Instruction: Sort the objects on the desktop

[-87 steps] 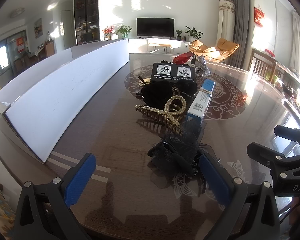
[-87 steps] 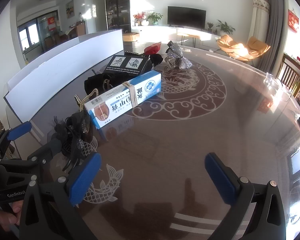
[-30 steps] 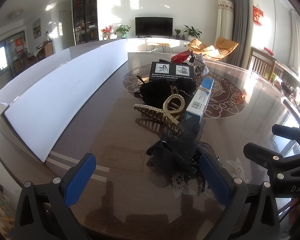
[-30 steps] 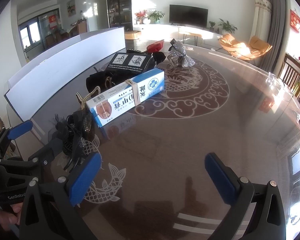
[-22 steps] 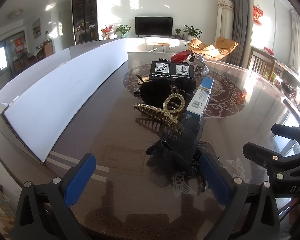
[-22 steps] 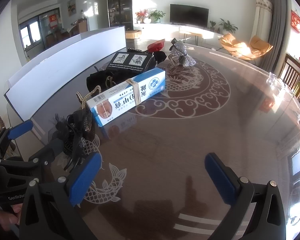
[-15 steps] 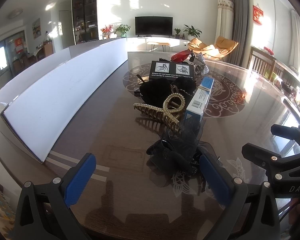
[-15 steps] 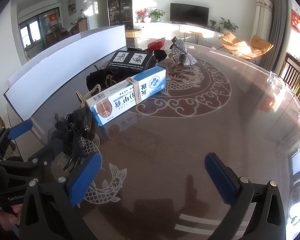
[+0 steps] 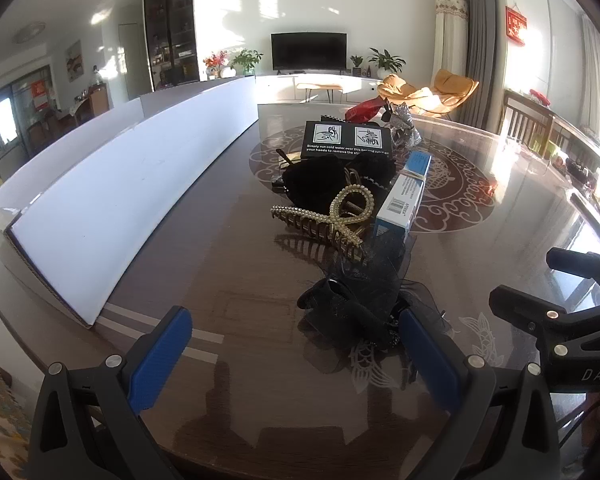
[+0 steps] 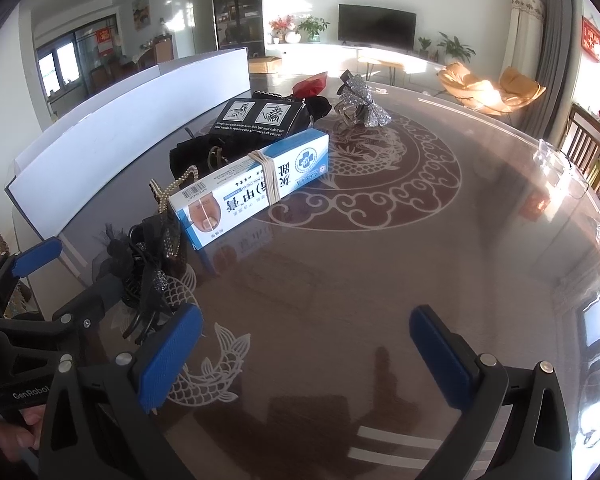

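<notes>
Your left gripper [image 9: 294, 358] is spread wide over the glossy table [image 9: 236, 280], nothing between its blue pads, and the black mesh bow clip [image 9: 360, 304] sits just past its right finger. The pearl claw clip [image 9: 328, 220] lies beyond that, teeth down, touching the end of the blue-and-white box [image 9: 404, 200].

Your right gripper [image 10: 306, 346] is wide apart too and holds nothing, hovering over bare tabletop. From this side you read the box's full printed face [image 10: 252, 192] with its rubber band; the left view gives only the barcode end. The pearl clip is mostly hidden behind the box here.

Further back, the black card packet [image 9: 346, 140] rests on dark fabric pieces that blur together; hard to separate them. The silver bow [image 10: 360, 108] and red item [image 10: 312, 84] sit at the far end.

The white cardboard wall [image 9: 112, 208] runs along your left. Right of the box, the table is open toward the far rim.
</notes>
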The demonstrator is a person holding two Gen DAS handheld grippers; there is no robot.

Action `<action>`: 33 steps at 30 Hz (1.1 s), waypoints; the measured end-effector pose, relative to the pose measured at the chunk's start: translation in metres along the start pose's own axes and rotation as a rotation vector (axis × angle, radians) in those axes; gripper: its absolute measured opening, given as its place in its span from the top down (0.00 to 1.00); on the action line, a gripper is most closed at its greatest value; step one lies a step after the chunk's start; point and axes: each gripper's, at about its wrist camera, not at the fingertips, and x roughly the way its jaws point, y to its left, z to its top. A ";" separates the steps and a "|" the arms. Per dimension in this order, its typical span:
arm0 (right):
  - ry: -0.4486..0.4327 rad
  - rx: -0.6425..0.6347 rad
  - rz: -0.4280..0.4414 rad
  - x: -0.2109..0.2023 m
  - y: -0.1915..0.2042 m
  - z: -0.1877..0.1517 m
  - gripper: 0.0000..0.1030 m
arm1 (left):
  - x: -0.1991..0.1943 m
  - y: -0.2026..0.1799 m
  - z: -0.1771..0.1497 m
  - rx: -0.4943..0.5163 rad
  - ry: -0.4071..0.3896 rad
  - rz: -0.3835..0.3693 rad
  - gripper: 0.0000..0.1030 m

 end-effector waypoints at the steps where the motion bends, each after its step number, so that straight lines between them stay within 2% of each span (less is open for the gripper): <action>1: 0.001 0.000 0.000 0.000 0.000 0.000 0.00 | 0.001 0.000 0.000 0.005 0.002 0.006 0.00; 21: 0.016 0.007 -0.003 0.004 -0.004 0.000 0.00 | 0.004 0.003 -0.001 0.021 0.016 0.030 0.00; 33: 0.030 0.000 -0.004 0.007 -0.005 0.000 0.00 | 0.005 0.005 -0.001 0.012 0.026 0.020 0.00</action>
